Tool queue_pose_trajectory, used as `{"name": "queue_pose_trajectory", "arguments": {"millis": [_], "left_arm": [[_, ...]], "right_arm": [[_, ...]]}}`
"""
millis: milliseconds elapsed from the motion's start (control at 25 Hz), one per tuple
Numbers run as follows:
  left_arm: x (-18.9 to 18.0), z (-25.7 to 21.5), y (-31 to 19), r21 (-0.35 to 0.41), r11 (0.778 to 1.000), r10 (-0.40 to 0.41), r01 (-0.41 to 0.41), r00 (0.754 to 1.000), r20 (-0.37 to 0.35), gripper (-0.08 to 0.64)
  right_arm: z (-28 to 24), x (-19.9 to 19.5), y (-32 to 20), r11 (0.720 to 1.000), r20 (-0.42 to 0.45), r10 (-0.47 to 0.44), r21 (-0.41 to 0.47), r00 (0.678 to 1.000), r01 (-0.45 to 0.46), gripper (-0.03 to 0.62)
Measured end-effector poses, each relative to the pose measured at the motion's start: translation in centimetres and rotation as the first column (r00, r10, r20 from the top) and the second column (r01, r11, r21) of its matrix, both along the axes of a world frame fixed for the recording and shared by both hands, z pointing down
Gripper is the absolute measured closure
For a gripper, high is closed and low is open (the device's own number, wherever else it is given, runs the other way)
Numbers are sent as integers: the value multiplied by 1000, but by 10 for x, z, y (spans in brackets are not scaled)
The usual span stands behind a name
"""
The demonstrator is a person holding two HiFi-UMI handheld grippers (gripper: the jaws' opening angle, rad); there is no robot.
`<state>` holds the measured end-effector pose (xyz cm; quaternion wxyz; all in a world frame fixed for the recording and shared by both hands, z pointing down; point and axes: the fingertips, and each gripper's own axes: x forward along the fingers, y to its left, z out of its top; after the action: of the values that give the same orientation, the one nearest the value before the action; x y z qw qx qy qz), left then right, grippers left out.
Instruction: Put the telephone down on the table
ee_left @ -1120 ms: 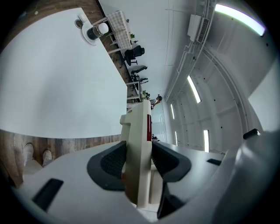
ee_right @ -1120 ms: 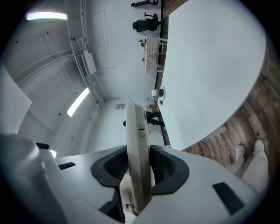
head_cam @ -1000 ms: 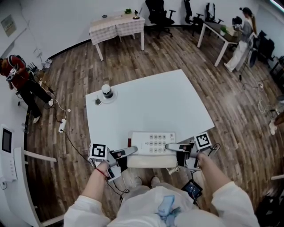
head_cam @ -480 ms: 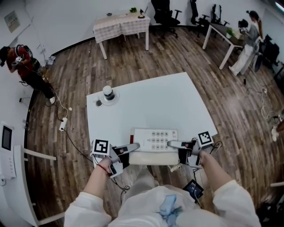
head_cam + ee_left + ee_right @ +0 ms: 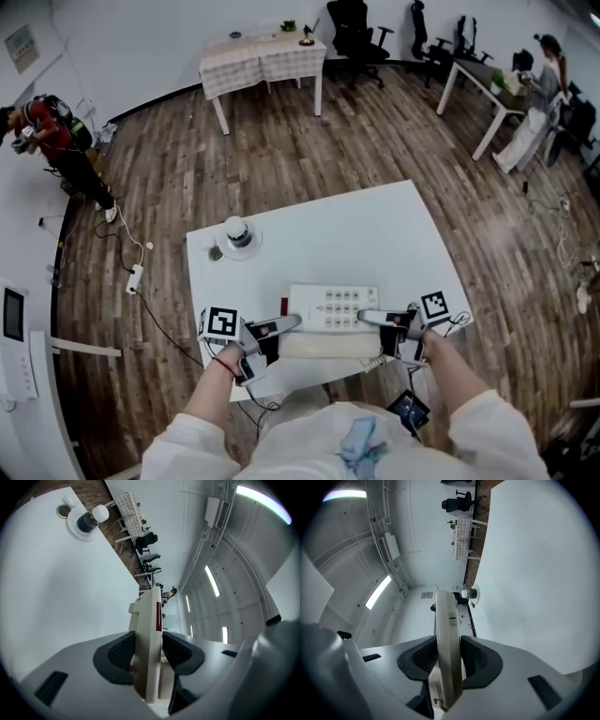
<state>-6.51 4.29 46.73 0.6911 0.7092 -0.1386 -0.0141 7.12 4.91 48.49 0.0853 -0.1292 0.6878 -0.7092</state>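
The telephone (image 5: 330,319) is over the near edge of the white table (image 5: 375,225), keypad up, handset along its near side; whether its base touches the top I cannot tell. The left gripper (image 5: 286,325) is clamped on the telephone's left end, pads pressed against both faces; the right gripper (image 5: 372,319) is clamped the same way on the right end. A coiled cord (image 5: 372,358) hangs off the near right corner. At the far left of the table a plate (image 5: 251,246) holds a dark cup (image 5: 236,230) with a white cap; what is inside the cup is hidden. A small round dish (image 5: 216,254) lies just left of the plate; its contents are too small to tell.
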Motion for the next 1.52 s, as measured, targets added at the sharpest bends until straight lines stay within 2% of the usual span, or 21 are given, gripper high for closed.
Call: {"name": "queue_pose_trajectory", "arguments": {"millis": [280,560,840,1120,1440,1520], "left_arm": [[-17,25,-51,-17,1000,25,-24,999,43,385],[-14,57,-93,-15,999,43,-43,998,50,385],[9,88,-116,-18,998,61,-60,994,92,385],[42,122,-128,-4,985,170,-170,978,121,385],[56,153,-138,-38,984,175,-172,977,123,385],[57,158,-142,-35,985,173,-170,976,128,385]], "right_arm": [[23,-17,-48,999,-32,32,7,999,-32,442],[52,-13,-85,998,-62,64,7,996,-63,442],[80,7,-106,997,-101,74,22,992,-72,442],[128,32,-100,997,-192,73,-15,979,-77,423],[162,46,-109,998,-300,24,-40,954,-37,413],[162,42,-115,1000,-299,7,-15,954,-12,407]]}}
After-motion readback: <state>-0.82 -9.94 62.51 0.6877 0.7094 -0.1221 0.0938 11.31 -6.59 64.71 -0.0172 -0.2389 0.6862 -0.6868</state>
